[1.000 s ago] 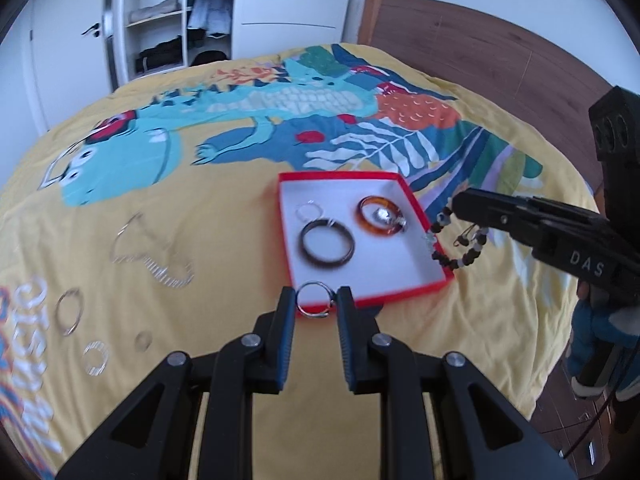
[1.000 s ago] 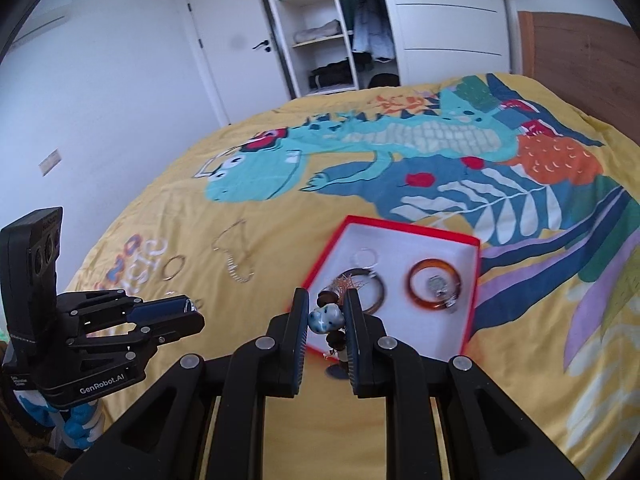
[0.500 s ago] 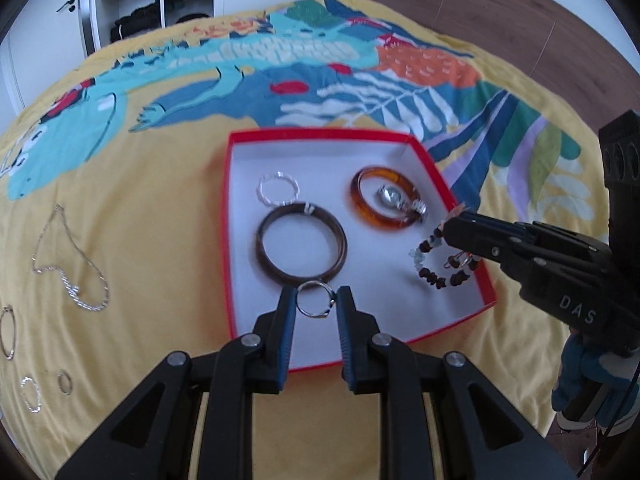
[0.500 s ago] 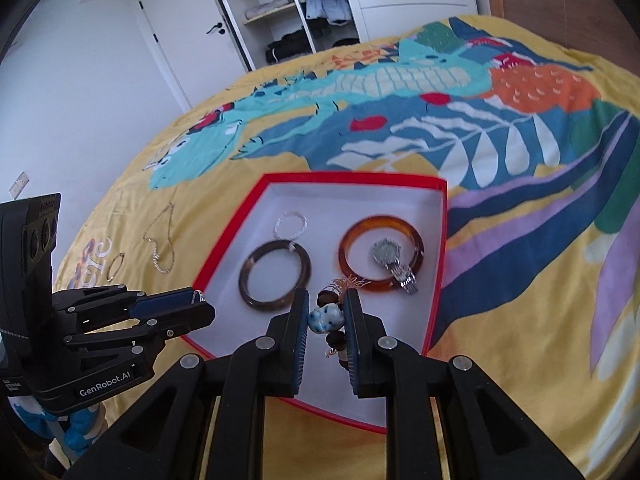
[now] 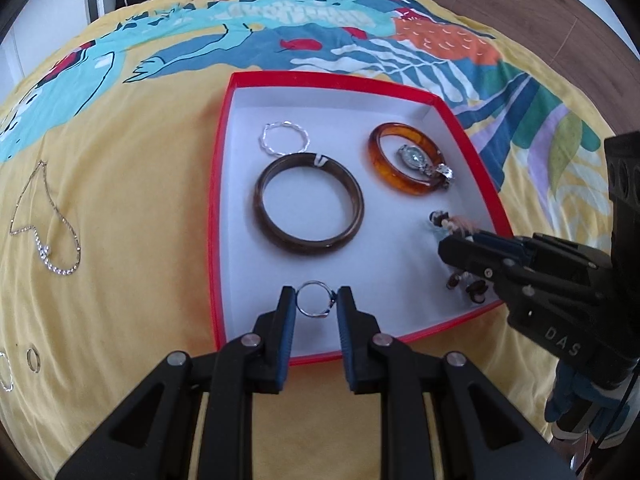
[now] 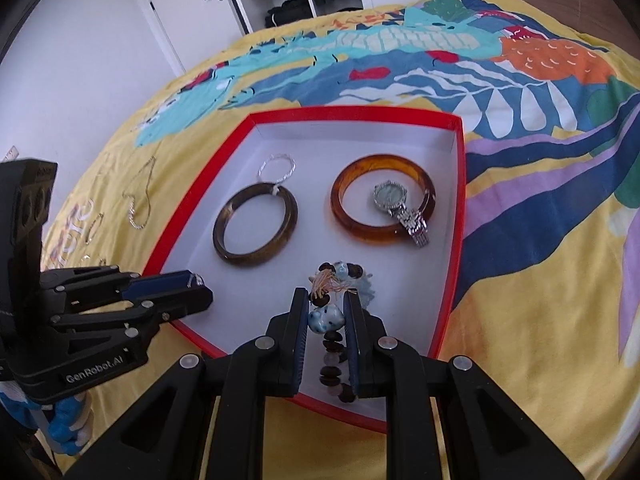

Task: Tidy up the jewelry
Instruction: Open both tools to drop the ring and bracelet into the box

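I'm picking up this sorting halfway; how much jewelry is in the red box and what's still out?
Done: red box holds a dark bangle, amber bangle, watch and thin silver bracelet. In hand: left gripper grips a silver ring; right gripper grips a beaded bracelet, both over the box. Left: chain necklace and small rings on the bedspread.

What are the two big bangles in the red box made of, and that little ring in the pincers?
Amber bangle: glossy and see-through, probably resin or plastic. Dark brown bangle: polished, streaky, perhaps horn, stone or resin; hard to say. Ring, held by the left gripper: thin, shiny, silver-coloured metal by the look.
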